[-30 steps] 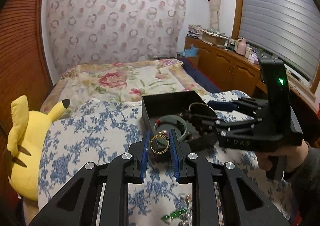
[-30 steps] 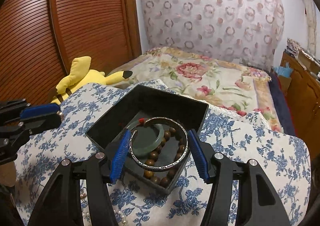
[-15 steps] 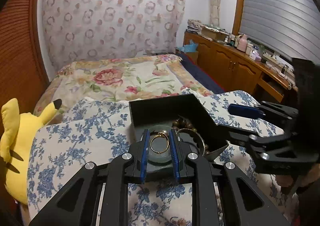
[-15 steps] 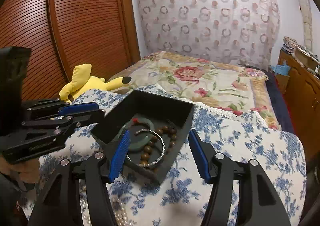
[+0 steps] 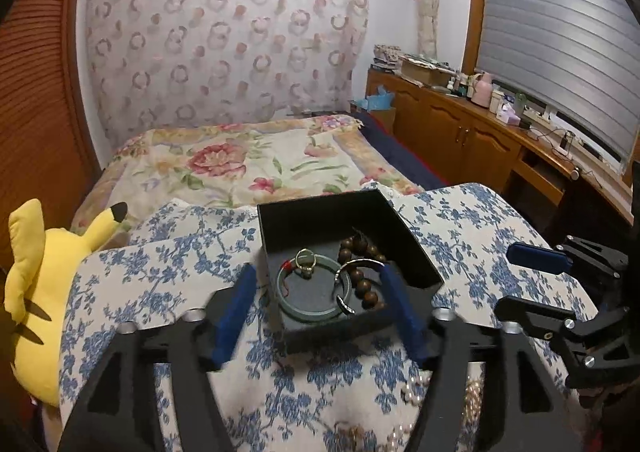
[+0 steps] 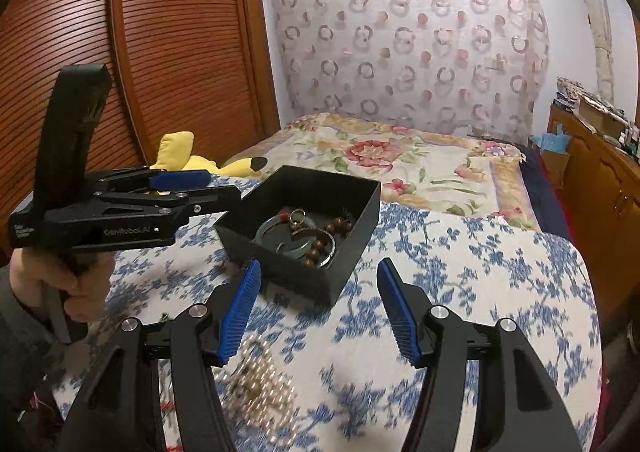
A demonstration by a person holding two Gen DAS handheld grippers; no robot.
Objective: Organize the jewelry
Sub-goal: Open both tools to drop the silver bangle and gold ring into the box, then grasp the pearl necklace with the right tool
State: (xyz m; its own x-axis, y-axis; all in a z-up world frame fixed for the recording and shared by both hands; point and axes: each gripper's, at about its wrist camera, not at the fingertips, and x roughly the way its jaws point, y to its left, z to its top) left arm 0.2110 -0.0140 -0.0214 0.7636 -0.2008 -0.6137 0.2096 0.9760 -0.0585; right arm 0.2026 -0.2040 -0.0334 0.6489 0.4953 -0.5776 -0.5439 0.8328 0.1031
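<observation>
A black open box (image 5: 400, 252) (image 6: 352, 252) sits on a blue-flowered cloth. Inside lie a green jade bangle (image 5: 312, 310) (image 6: 264, 230), a gold ring (image 5: 305, 261) (image 6: 297, 217), a silver bangle (image 5: 345, 279) (image 6: 329, 254) and a brown bead bracelet (image 5: 365, 286) (image 6: 316, 248). My left gripper (image 5: 320, 312) (image 6: 200, 188) is open and empty, its fingers either side of the box's near part. My right gripper (image 6: 318, 308) (image 5: 532, 276) is open and empty, just in front of the box. A pearl strand (image 6: 256, 380) (image 5: 416, 392) lies on the cloth below it.
A yellow plush toy (image 5: 44, 292) (image 6: 192, 162) lies at the left edge of the cloth (image 5: 160, 264) (image 6: 480, 272). A floral bed (image 5: 240, 164) lies behind. A wooden cabinet (image 5: 460, 132) with clutter runs along the right wall. A slatted wooden door (image 6: 160, 52) stands at left.
My left gripper has opened and let the gold ring drop into the box. My right gripper, open after leaving the silver bangle in the box, has drawn back toward the pearls.
</observation>
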